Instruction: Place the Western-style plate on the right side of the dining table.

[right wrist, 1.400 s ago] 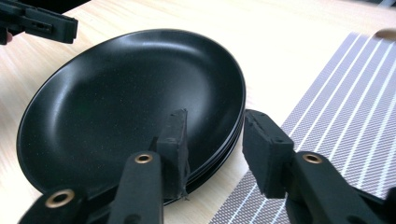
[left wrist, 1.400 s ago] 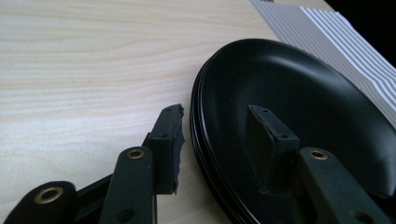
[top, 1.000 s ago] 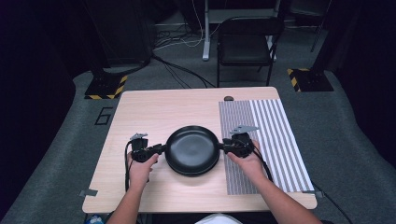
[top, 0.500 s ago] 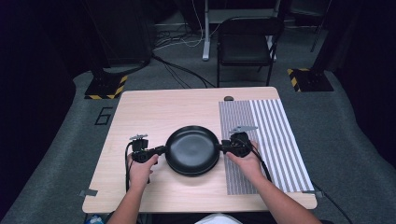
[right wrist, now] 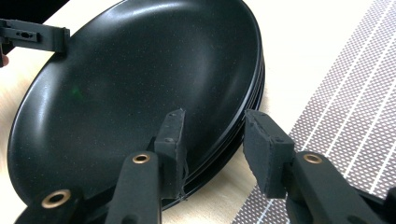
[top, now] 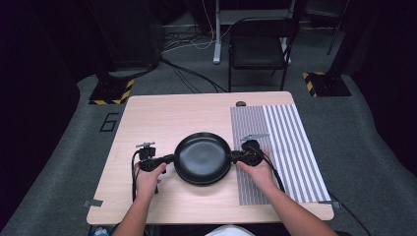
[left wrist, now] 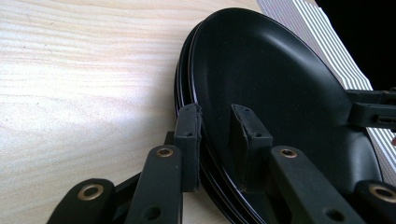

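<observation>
A stack of black plates [top: 202,158] lies on the wooden table [top: 162,118], between my two grippers. My left gripper [top: 171,158] is shut on the stack's left rim. One pad [left wrist: 189,135] is under the rim and the other lies inside the top plate [left wrist: 271,79]. My right gripper [top: 233,156] straddles the right rim of the plates [right wrist: 140,79]. Its jaws have just been opening. The inner pad [right wrist: 170,140] rests on the top plate and the outer pad [right wrist: 264,149] stands off the stack's edge.
A grey striped mat [top: 290,147] covers the table's right part, just right of the plates. A small dark object [top: 240,103] sits at the far edge. A black chair [top: 258,49] stands beyond the table.
</observation>
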`<state>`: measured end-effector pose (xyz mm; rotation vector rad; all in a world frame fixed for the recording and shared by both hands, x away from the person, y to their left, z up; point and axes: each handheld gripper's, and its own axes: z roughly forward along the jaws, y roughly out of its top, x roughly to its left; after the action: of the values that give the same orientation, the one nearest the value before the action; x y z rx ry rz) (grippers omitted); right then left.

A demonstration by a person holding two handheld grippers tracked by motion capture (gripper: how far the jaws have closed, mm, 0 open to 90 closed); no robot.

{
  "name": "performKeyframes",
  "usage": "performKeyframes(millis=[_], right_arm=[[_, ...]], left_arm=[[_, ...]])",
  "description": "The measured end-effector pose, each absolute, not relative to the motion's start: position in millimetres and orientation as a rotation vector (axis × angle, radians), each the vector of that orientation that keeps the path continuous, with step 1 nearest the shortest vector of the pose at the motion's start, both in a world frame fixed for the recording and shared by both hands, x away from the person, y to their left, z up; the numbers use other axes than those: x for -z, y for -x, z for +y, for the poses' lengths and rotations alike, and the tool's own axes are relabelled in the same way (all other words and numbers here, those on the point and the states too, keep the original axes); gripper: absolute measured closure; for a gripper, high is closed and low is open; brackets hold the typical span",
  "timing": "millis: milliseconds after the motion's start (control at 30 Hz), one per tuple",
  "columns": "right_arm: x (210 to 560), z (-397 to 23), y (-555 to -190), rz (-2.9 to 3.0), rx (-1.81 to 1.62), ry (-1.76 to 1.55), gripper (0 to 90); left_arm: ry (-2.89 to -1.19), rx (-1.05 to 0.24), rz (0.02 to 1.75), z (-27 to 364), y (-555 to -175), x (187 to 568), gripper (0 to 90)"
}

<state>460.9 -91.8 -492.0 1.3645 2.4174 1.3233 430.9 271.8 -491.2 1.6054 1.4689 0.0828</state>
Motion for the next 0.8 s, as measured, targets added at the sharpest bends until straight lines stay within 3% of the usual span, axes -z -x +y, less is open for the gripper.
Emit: performKeyframes(millis=[800], right_arm=[[496, -98, -465, 2.417, -1.387, -1.531, 63.9]], left_arm=[[-1.678, -0.121, 1.467, 257, -434, 488, 72.6]])
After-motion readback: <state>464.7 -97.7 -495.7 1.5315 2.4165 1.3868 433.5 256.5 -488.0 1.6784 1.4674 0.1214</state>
